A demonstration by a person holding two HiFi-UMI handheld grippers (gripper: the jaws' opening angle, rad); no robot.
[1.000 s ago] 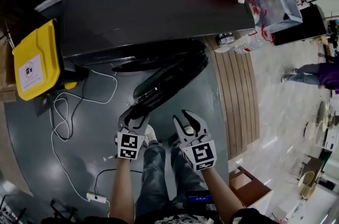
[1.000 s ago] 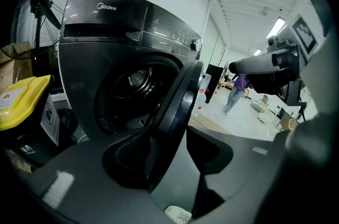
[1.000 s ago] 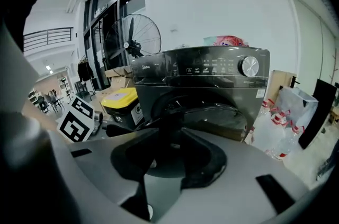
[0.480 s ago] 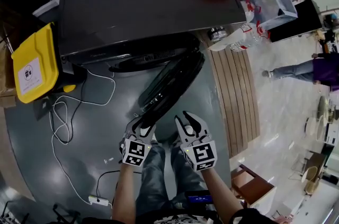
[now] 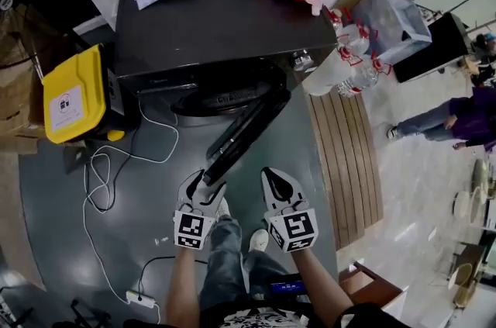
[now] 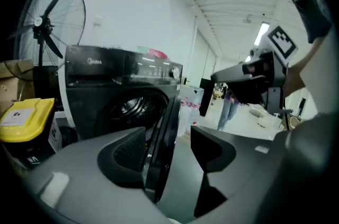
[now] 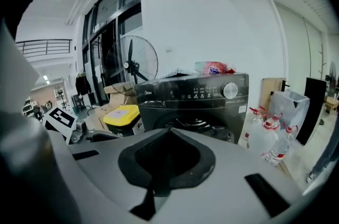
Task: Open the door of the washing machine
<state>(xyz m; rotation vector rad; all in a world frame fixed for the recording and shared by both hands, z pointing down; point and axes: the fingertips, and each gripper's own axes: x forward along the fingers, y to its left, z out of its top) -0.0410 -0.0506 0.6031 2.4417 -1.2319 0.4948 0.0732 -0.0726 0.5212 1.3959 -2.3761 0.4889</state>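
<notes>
Grey floor (image 5: 132, 241), head view: the washing machine (image 5: 217, 24) door (image 5: 246, 129) stands ajar, its free edge at the left gripper (image 5: 203, 183). The right gripper (image 5: 273, 177) is just beside it.

Left gripper view: jaws just opened, spread either side of the door edge, not pressing.

Right gripper view: jaws just closed, together, empty; machine ahead.

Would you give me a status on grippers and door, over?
Left gripper just opened, door edge between jaws. Right gripper just closed, empty. Door half open; bottles to its right.
</notes>
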